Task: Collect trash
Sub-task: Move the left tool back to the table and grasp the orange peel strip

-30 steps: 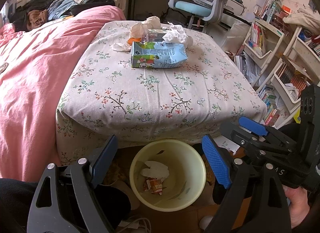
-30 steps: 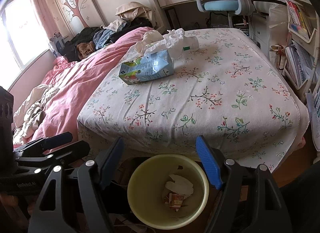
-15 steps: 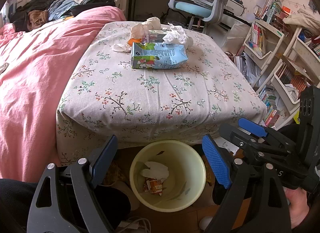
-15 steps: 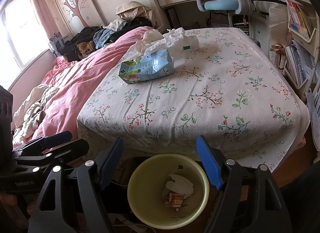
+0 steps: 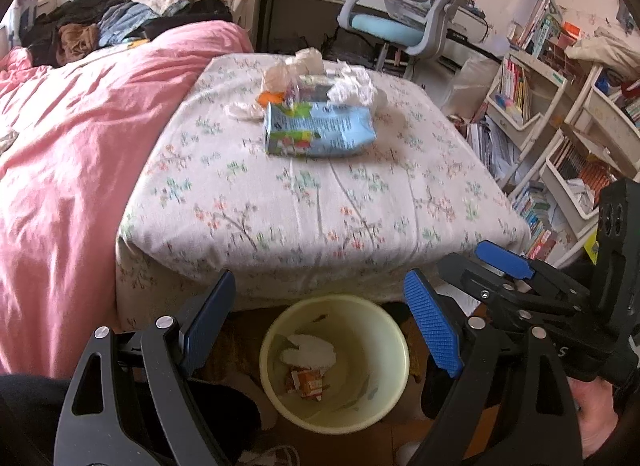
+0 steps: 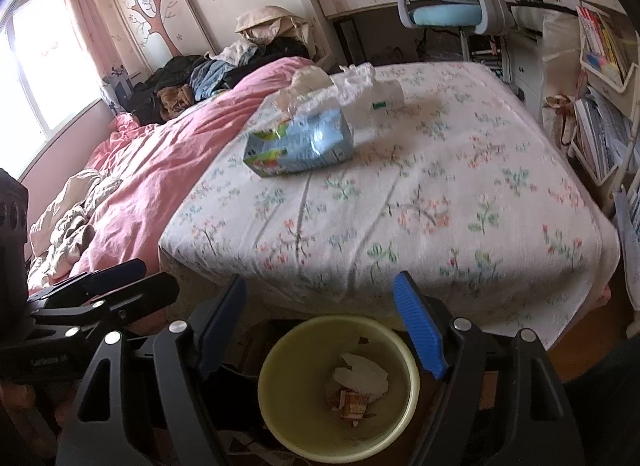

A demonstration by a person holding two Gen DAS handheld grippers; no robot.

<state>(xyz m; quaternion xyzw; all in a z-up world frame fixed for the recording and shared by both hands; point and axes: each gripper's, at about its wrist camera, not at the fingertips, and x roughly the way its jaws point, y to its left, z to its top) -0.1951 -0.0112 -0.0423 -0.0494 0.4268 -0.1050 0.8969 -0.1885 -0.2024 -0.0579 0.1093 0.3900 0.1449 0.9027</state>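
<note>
You hold both grippers side by side, tipped down over the foot of the bed. Your left gripper (image 5: pixel 320 322) has its jaws wide apart with nothing between them, and the yellow bin (image 5: pixel 394 346) sits on the floor right below them. Your right gripper (image 6: pixel 320 326) also has its jaws spread wide and holds nothing. It hangs over the same bin, just beside the left one. Part of your right hand (image 5: pixel 596 418) shows at the bottom corner of the left view, under the right gripper.

Inside the bin lie a white crumpled paper (image 5: pixel 308 352) and a small orange wrapper (image 5: pixel 306 382).

The rest of the trash is up on the bed (image 6: pixel 440 201), far from both grippers. A blue and green carton (image 5: pixel 318 129) lies flat on its side on the flowery sheet. Just behind it sits a heap of white tissues and clear wrappers (image 5: pixel 316 77), with a bit of something orange in it.

A pink blanket (image 5: pixel 68 145) covers the left part of the bed. Clothes (image 5: pixel 100 25) are piled at the far end. A blue desk chair (image 5: pixel 404 17) stands past the bed, and shelves full of books (image 5: pixel 560 137) fill the right side of the room.
</note>
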